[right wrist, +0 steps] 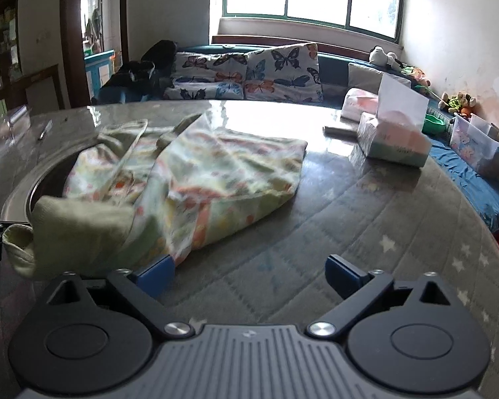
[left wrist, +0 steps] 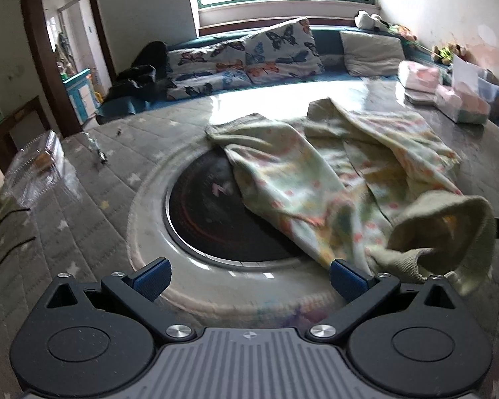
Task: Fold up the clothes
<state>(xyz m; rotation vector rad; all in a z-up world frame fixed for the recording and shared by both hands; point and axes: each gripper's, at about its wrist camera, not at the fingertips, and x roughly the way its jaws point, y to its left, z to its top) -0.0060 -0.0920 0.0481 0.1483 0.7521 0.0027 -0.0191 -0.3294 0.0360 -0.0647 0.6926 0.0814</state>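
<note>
A soft, pale-green printed garment (left wrist: 332, 173) with ribbed plain-green cuffs lies crumpled on a round table (right wrist: 366, 219) covered by a quilted, star-patterned cloth under a glossy clear sheet. Part of the garment drapes over a dark circular inset (left wrist: 209, 219) at the table's centre. The left gripper (left wrist: 249, 277) is spread wide, its right blue pad touching the garment's near hem beside a folded cuff (left wrist: 449, 229). The right gripper (right wrist: 249, 274) is also wide, its left pad at the garment's near edge. Bare tabletop lies right of the garment; tissue boxes (right wrist: 396, 143) stand well apart at the far right rim.
</note>
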